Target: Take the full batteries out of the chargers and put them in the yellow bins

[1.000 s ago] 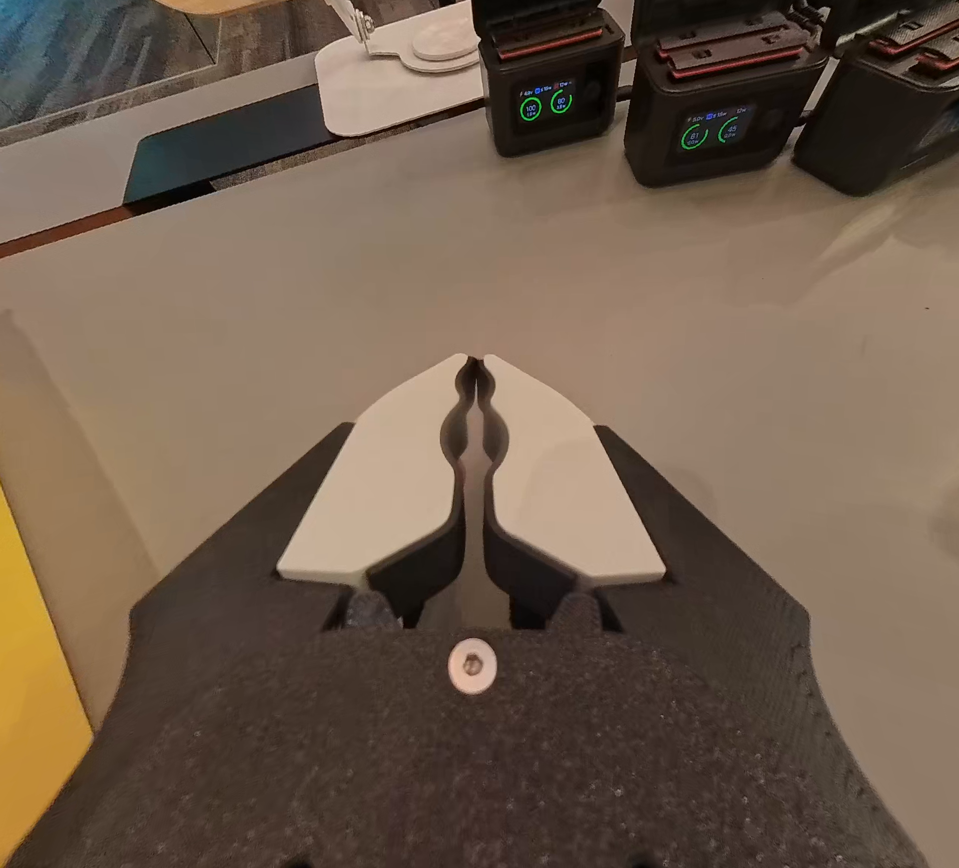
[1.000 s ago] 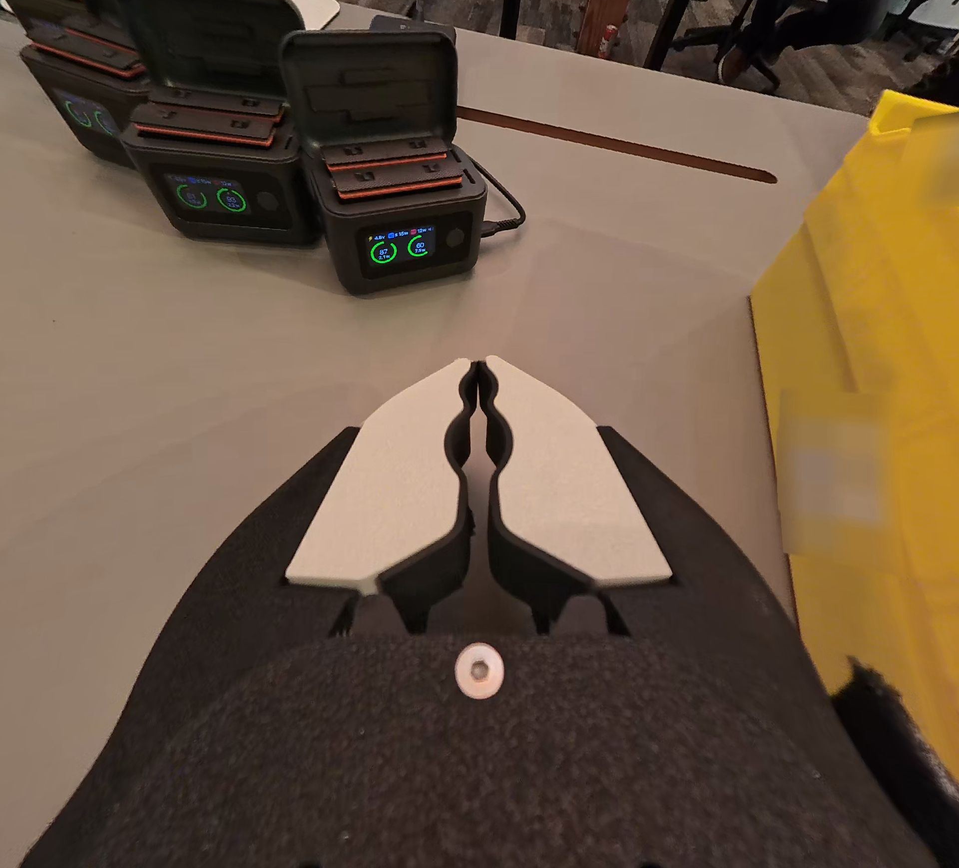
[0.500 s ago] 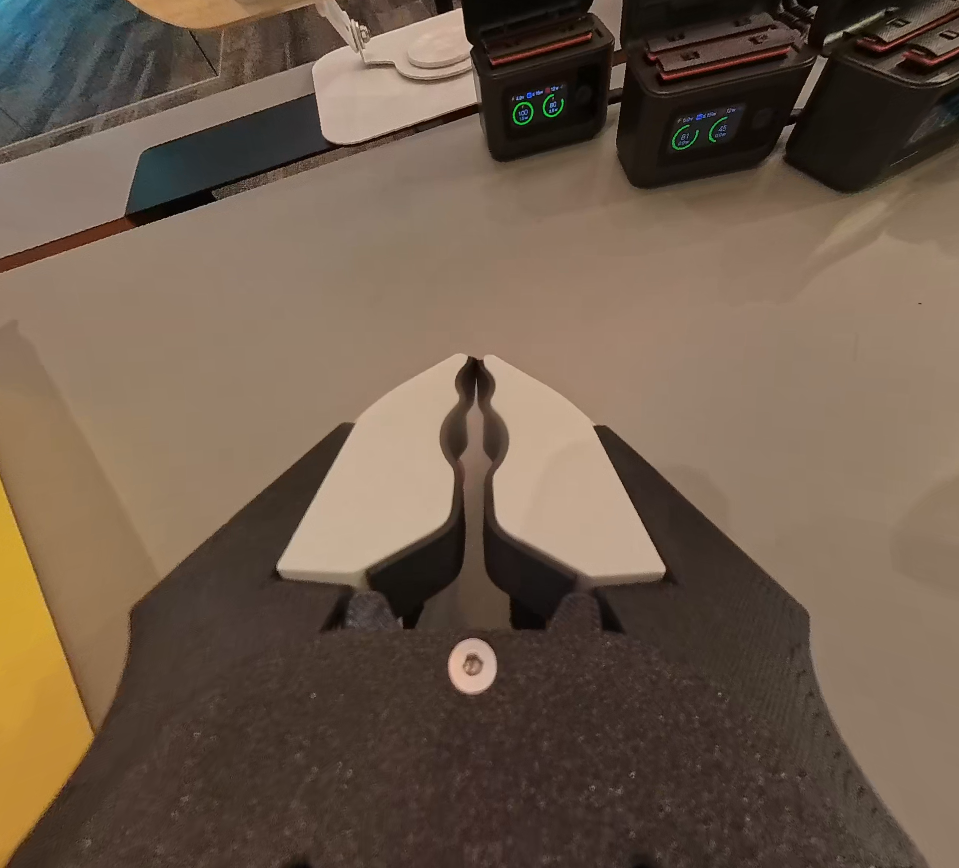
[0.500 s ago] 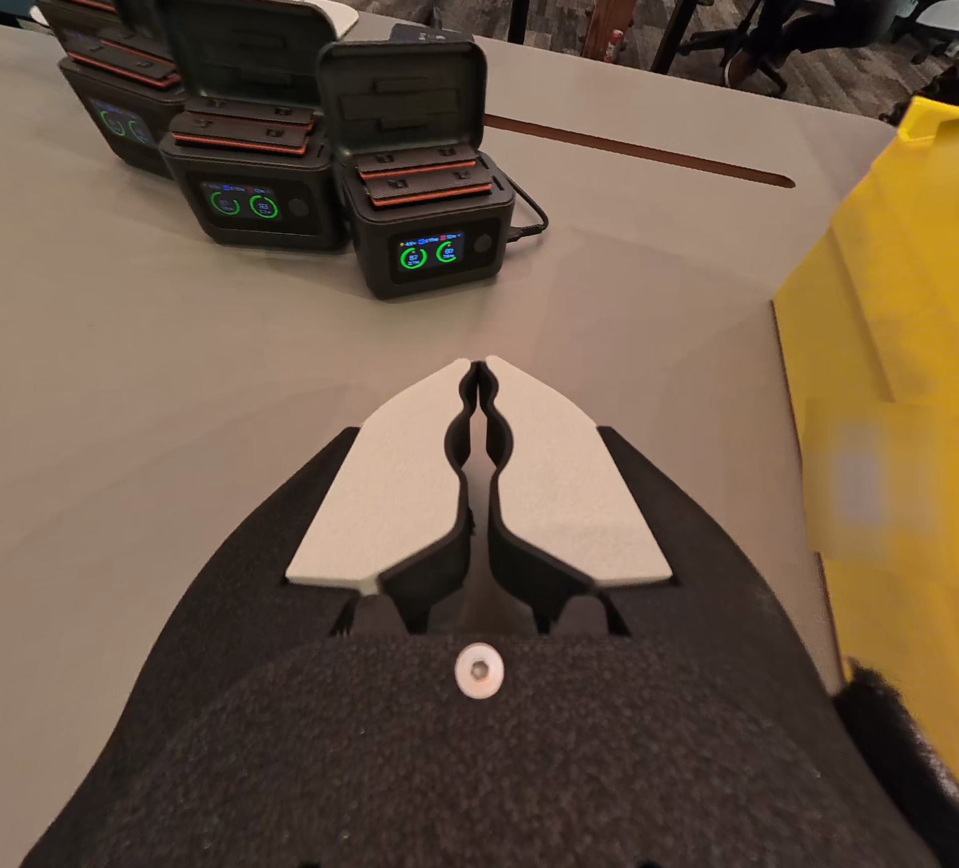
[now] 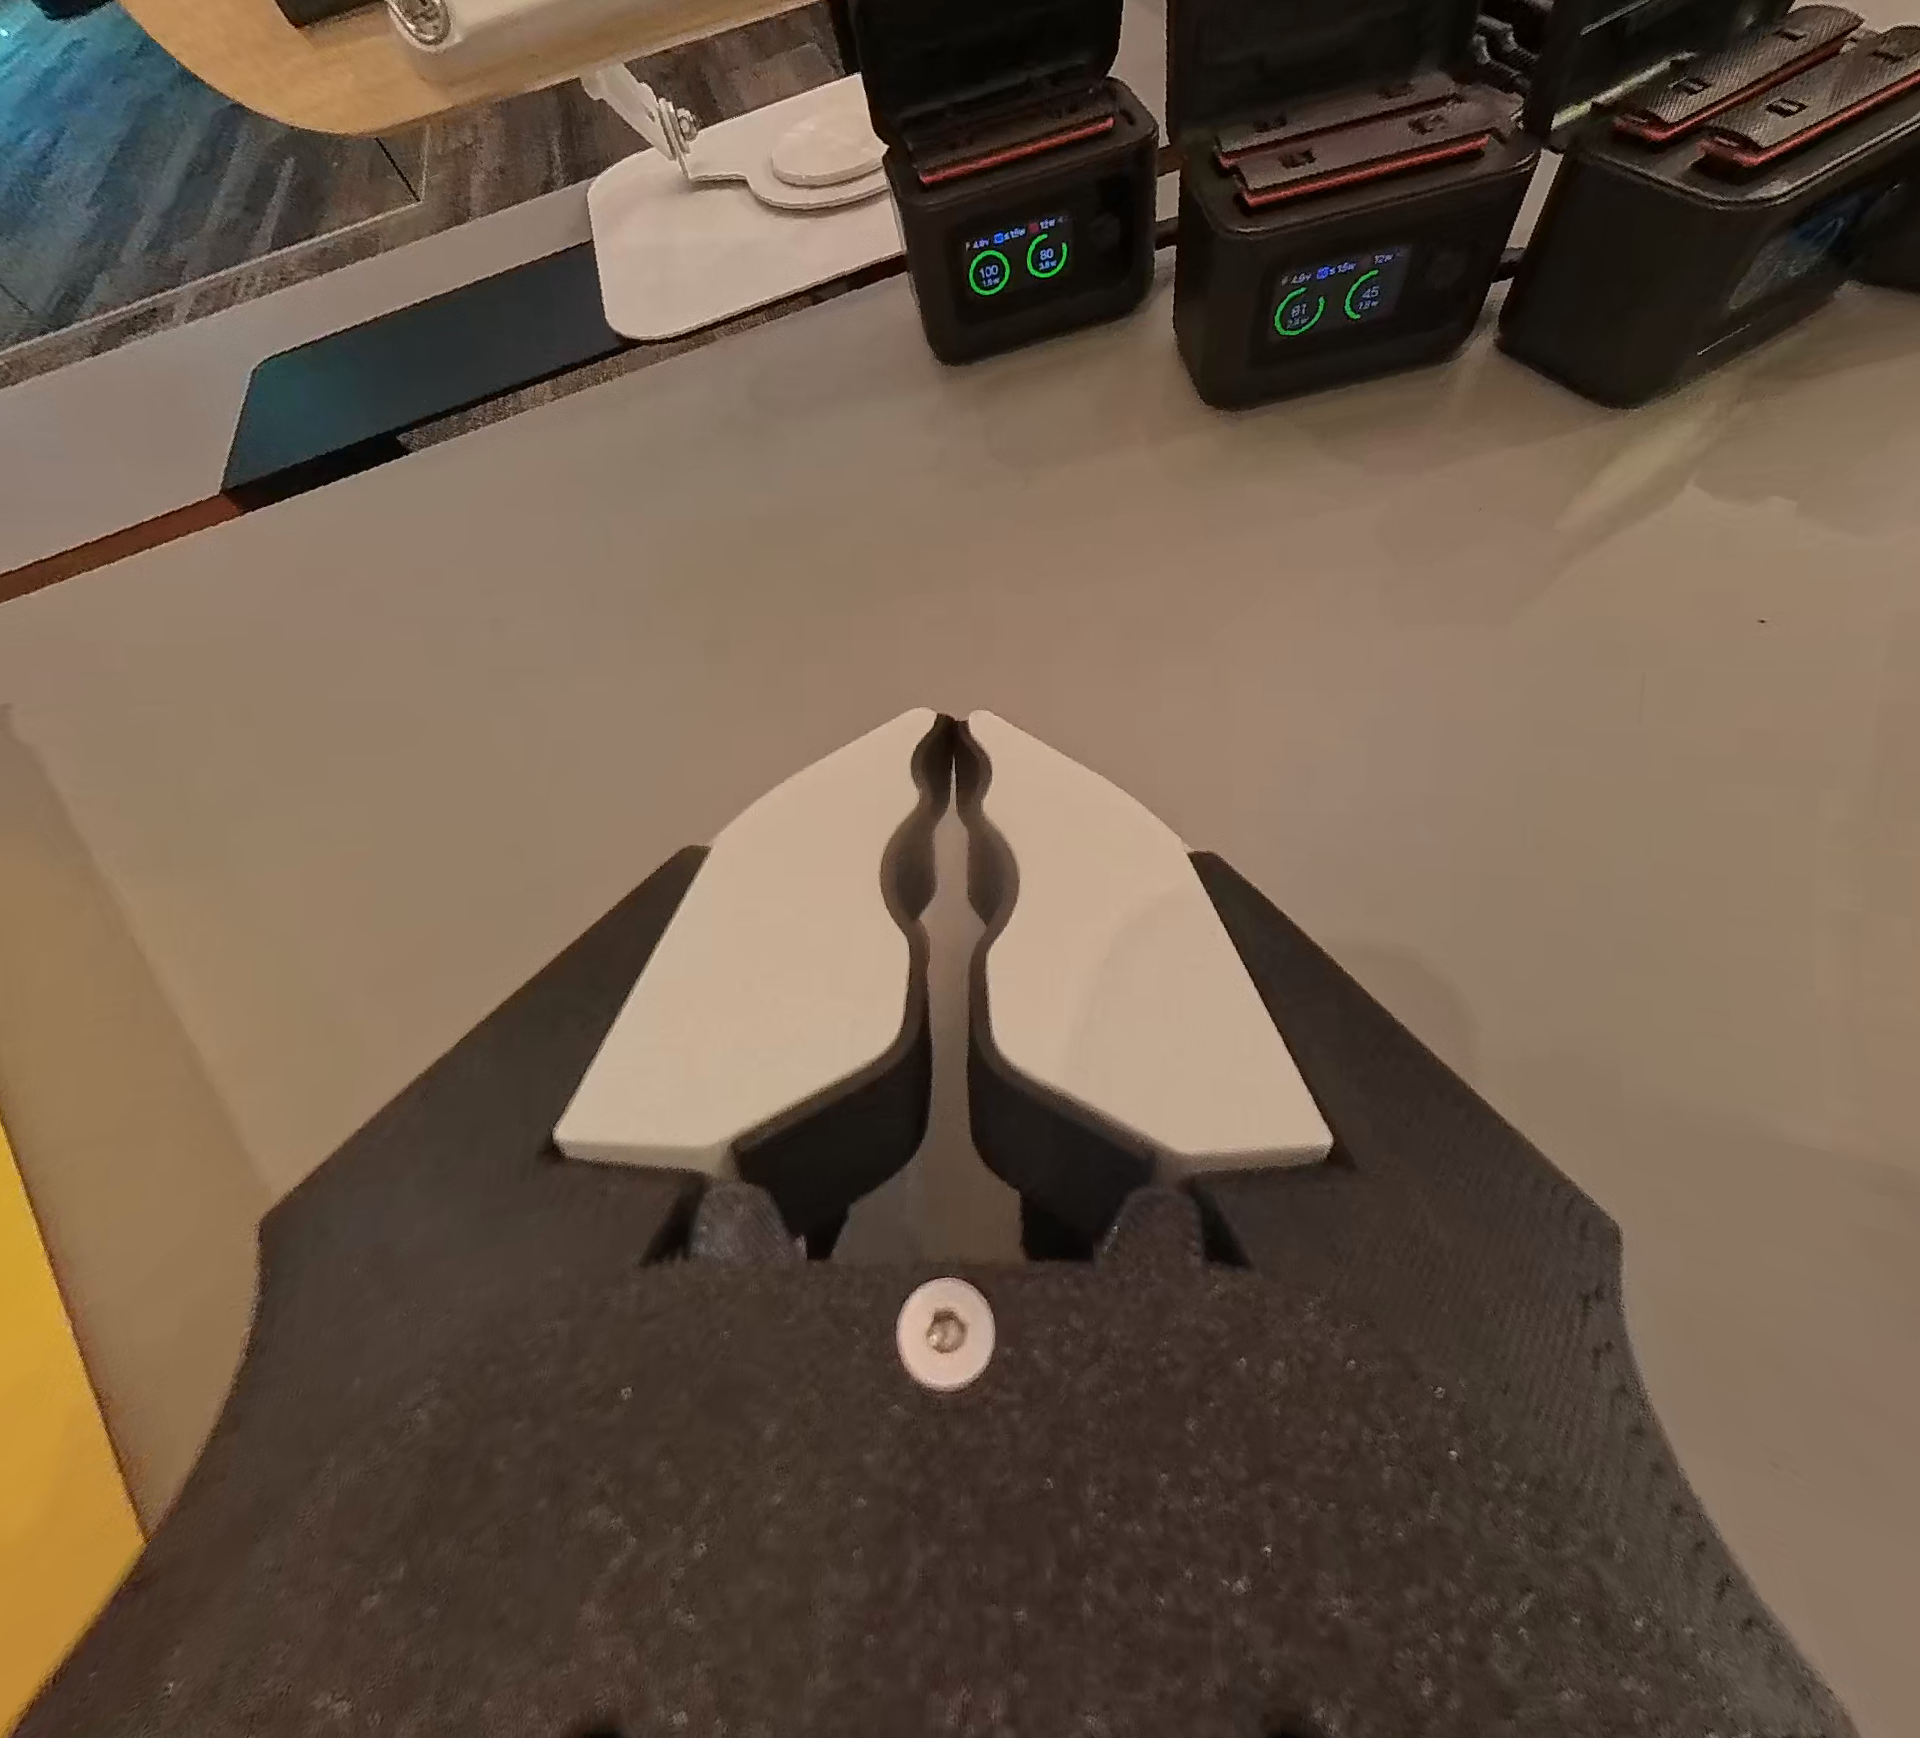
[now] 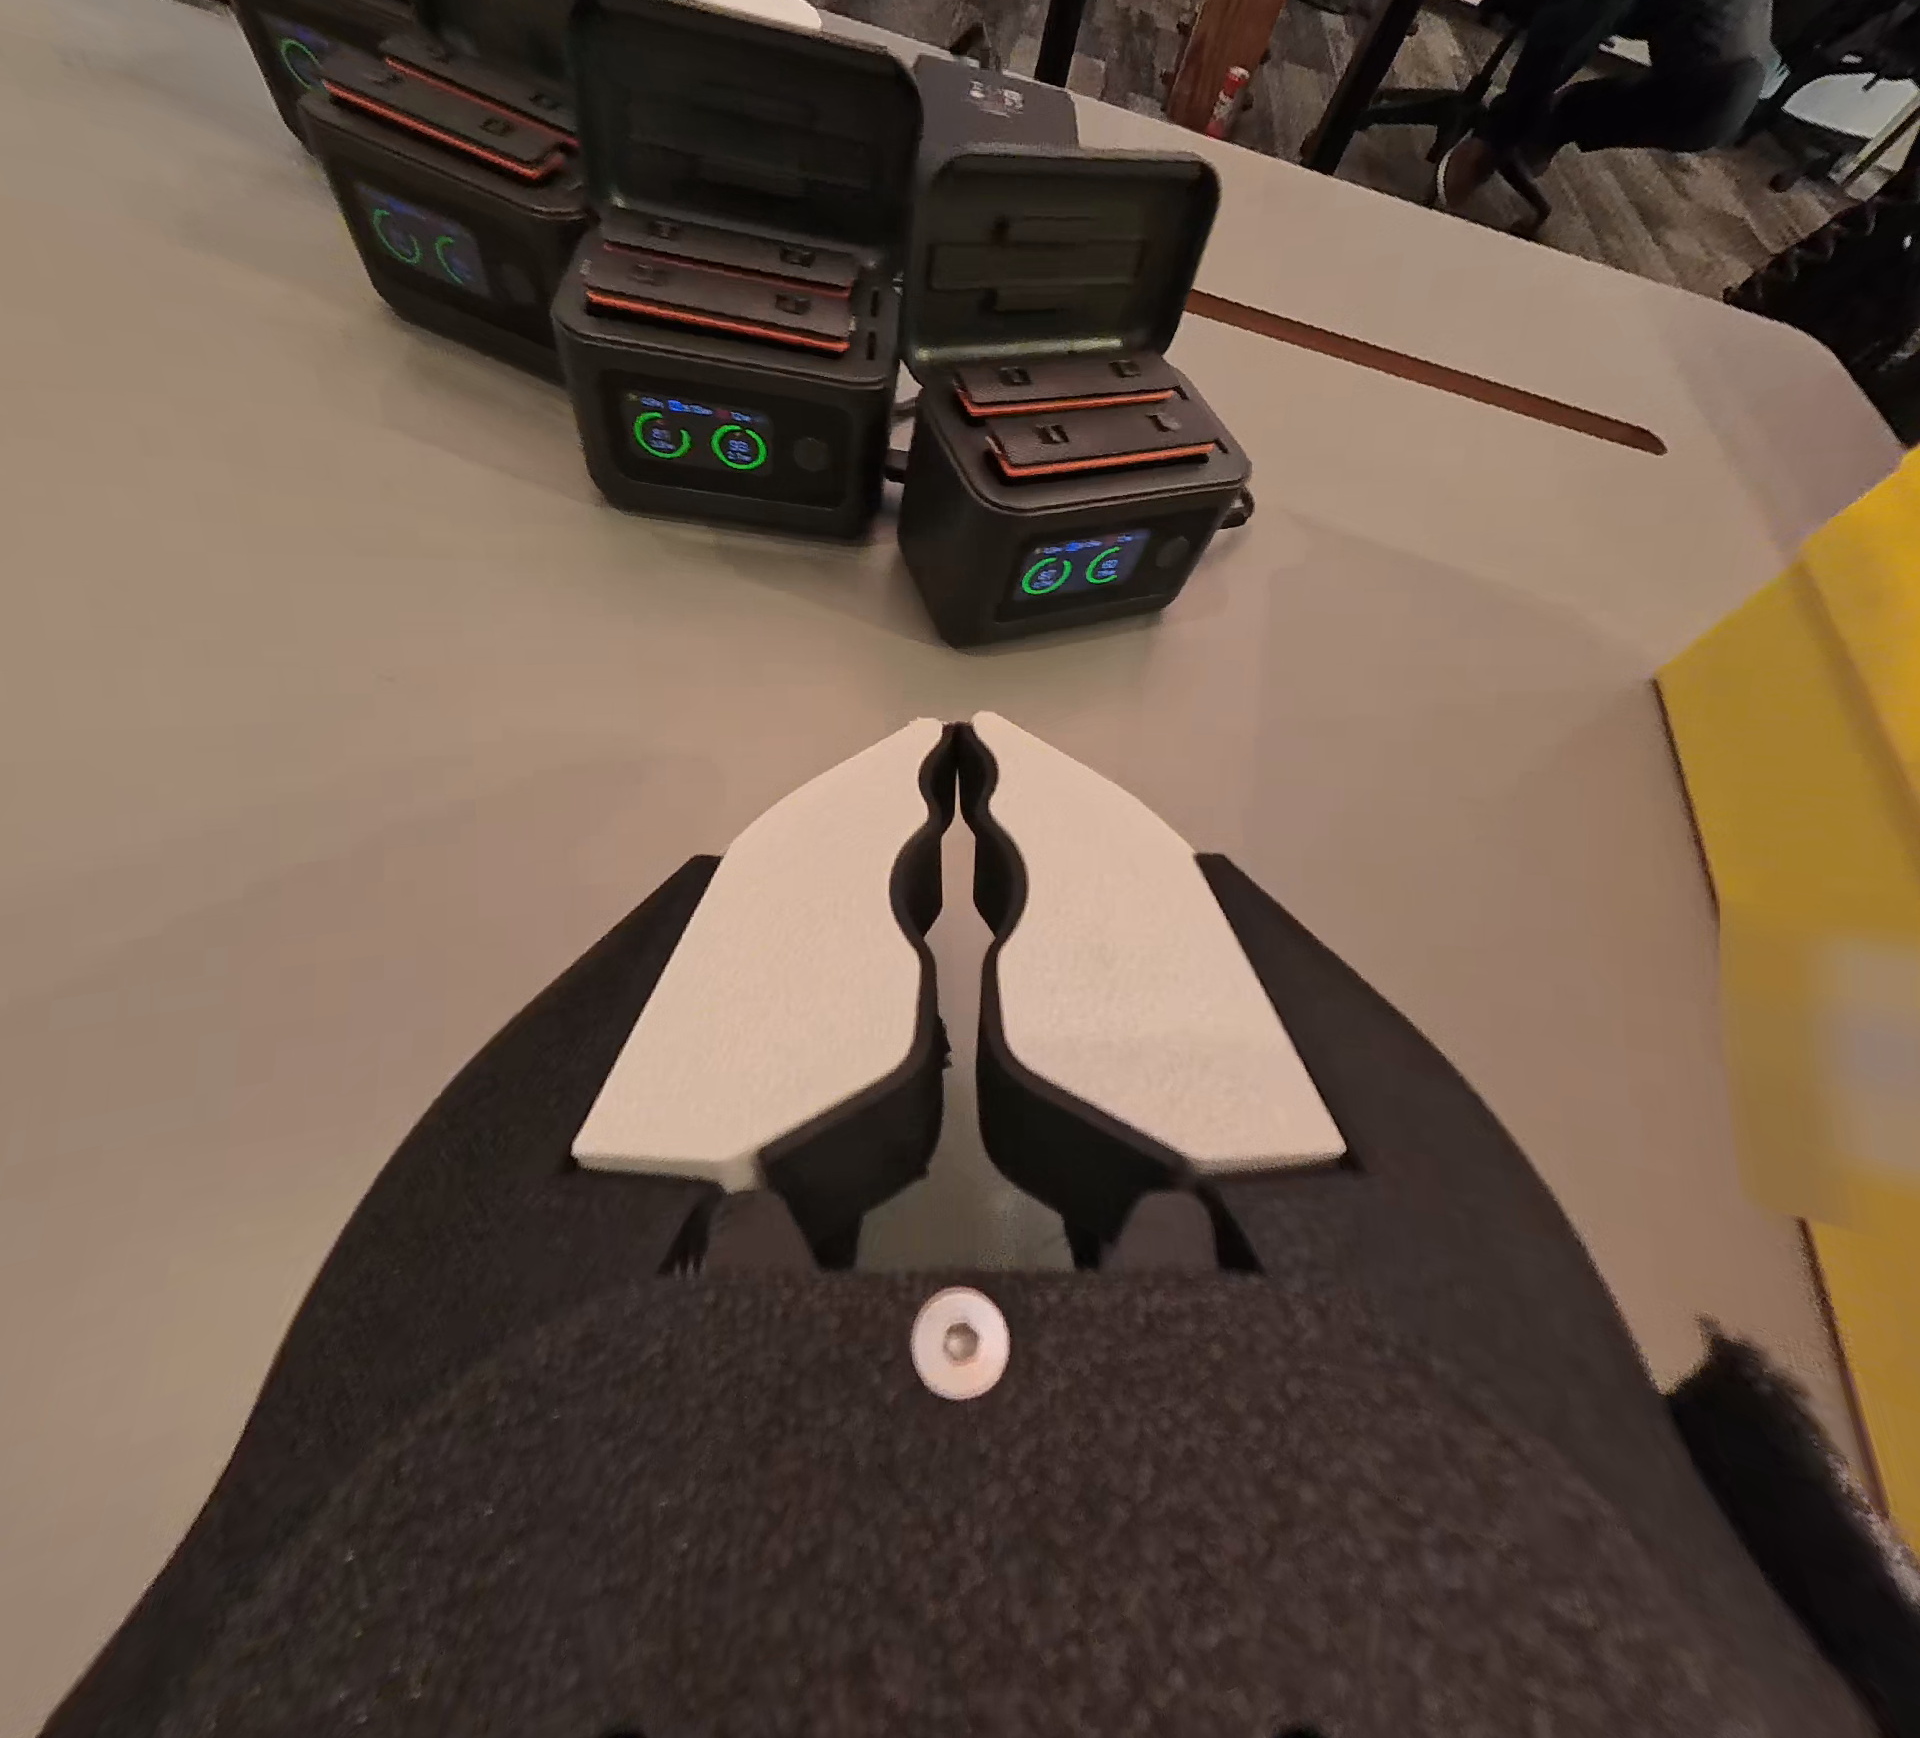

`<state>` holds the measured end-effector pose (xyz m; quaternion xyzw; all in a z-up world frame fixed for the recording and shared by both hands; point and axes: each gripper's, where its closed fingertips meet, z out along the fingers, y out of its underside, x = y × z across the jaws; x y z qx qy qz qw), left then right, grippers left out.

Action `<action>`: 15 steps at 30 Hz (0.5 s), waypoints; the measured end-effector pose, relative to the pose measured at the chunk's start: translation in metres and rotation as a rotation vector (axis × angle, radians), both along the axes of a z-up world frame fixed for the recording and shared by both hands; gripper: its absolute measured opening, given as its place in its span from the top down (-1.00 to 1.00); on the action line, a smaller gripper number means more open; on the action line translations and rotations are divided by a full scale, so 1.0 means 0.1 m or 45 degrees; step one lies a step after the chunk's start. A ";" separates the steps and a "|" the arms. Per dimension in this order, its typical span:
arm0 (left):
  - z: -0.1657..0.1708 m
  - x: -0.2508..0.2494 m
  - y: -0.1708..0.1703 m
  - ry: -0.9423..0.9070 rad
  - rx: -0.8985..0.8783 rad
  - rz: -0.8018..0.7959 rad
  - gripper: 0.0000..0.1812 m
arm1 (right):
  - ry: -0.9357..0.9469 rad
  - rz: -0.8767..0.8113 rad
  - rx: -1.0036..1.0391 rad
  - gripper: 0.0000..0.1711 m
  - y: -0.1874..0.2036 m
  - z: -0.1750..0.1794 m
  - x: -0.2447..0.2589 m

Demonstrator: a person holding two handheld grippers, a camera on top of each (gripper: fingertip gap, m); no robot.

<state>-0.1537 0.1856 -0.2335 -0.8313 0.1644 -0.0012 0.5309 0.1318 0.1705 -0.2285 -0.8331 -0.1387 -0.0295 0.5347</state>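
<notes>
Several black chargers with open lids stand in a row at the back of the grey table (image 5: 1039, 566). Each holds black batteries with red-orange edges and has a lit screen with green rings. In the left wrist view the leftmost charger (image 5: 1023, 234) and its neighbour (image 5: 1351, 275) are ahead and to the right. In the right wrist view the nearest charger (image 6: 1070, 483) is just ahead, another (image 6: 727, 400) to its left. My left gripper (image 5: 953, 724) is shut and empty. My right gripper (image 6: 958, 730) is shut and empty. A yellow bin (image 6: 1829, 857) is at the right, another yellow bin (image 5: 42, 1439) at the left.
A white stand (image 5: 727, 234) with a wooden board above it sits behind the leftmost charger. A black power brick (image 6: 997, 99) and a cable lie behind the chargers. A seated person (image 6: 1621, 26) is beyond the table's far edge. Between my right fingertips and the nearest charger (image 6: 1070, 483) there is roughly 7 cm.
My right gripper has swung right and closer to the chargers, so the nearest charger now sits straight ahead. My left gripper has shifted a little forward. Both stay shut.
</notes>
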 end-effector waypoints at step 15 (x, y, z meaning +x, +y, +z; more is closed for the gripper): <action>0.06 0.12 0.02 -0.023 0.041 -0.018 1.00 | 0.078 0.038 0.036 1.00 -0.07 0.08 -0.65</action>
